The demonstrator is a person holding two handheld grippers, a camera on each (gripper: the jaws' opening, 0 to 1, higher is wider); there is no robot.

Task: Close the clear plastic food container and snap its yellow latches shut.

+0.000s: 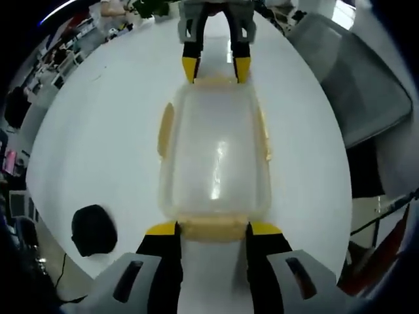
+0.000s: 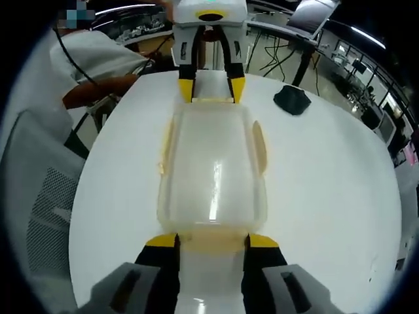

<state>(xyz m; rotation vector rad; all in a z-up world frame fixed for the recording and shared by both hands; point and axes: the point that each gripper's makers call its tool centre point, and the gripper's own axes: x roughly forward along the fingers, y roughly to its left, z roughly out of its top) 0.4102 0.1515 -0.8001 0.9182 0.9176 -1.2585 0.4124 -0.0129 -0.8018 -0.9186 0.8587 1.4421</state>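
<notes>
Clear container spanned end to end by two hand-held grippers on the white bench

The clear plastic food container (image 1: 215, 157), lid already seated, is set on the round white bench (image 1: 98, 131) with its long axis running from 6 to 12 o'clock in both views. The left hand-held gripper (image 1: 213, 228) is placed at the near short end, its jaws apart and straddling the yellow end latch (image 1: 213, 230); the right hand-held gripper (image 2: 211, 241) is placed likewise at the opposite end latch (image 2: 213, 239), jaws also apart. This opposed placement is judged to brace the box while each end latch is pressed home. Side latches (image 1: 165, 129) are seen flared outward, judged unsnapped. A black object (image 1: 93, 229) lies at 8 o'clock in the left gripper view.
</notes>
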